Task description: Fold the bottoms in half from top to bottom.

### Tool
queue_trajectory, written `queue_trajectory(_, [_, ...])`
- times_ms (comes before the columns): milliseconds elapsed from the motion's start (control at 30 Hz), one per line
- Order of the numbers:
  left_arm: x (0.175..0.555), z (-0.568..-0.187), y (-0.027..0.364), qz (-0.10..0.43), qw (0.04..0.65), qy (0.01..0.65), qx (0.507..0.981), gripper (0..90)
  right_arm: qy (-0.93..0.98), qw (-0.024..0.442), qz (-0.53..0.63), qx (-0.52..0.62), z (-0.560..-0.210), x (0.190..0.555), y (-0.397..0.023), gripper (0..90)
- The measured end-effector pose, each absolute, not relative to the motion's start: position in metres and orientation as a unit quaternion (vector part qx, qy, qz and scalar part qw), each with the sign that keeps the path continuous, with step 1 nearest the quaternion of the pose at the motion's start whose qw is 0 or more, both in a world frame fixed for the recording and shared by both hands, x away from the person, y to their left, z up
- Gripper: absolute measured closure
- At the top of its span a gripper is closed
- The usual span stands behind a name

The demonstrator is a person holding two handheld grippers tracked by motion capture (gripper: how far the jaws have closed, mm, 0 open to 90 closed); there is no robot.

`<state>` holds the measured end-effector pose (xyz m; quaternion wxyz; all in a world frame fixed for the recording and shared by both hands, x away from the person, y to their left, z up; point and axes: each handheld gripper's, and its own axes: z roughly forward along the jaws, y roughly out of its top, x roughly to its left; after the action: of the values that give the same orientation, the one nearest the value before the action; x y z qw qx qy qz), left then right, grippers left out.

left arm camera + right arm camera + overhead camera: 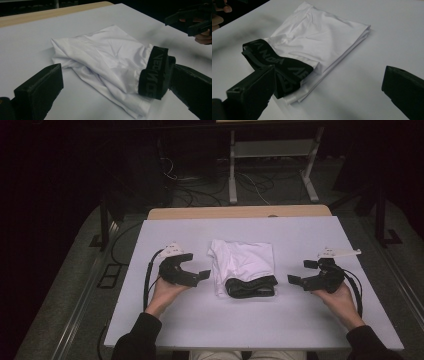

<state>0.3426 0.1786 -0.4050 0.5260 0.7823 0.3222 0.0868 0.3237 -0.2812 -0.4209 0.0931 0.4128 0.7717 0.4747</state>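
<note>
I hold the left tongs (192, 266) and right tongs (303, 272) spread, flanking the folded white underwear (243, 260), which lies mid-worktop (300, 235), black waistband (251, 287) toward the near edge.

Folded white underwear (105, 60) with black waistband (153, 72) on white table (25, 45), between spread fingers (40, 86).

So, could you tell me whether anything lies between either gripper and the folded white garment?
Nothing visible does. The left gripper and right gripper flank the white garment, with bare table between.
</note>
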Motion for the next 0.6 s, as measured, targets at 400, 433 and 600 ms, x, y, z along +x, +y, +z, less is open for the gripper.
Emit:
queue_trajectory(400, [0.311, -0.413, 0.194, 0.095, 0.521, 0.324, 0.784, 0.0, 0.777, 0.102, 0.463, 0.413, -0.426, 0.302, -0.292, 0.0])
queue_trajectory(433, [0.308, -0.414, 0.195, 0.097, 0.520, 0.325, 0.784, 0.0, 0.778, 0.103, 0.462, 0.414, -0.427, 0.300, -0.292, 0.0])
queue_trajectory(600, [0.300, -0.418, 0.205, 0.104, 0.516, 0.334, 0.782, 0.0, 0.778, 0.106, 0.463, 0.411, -0.428, 0.291, -0.293, 0.0])
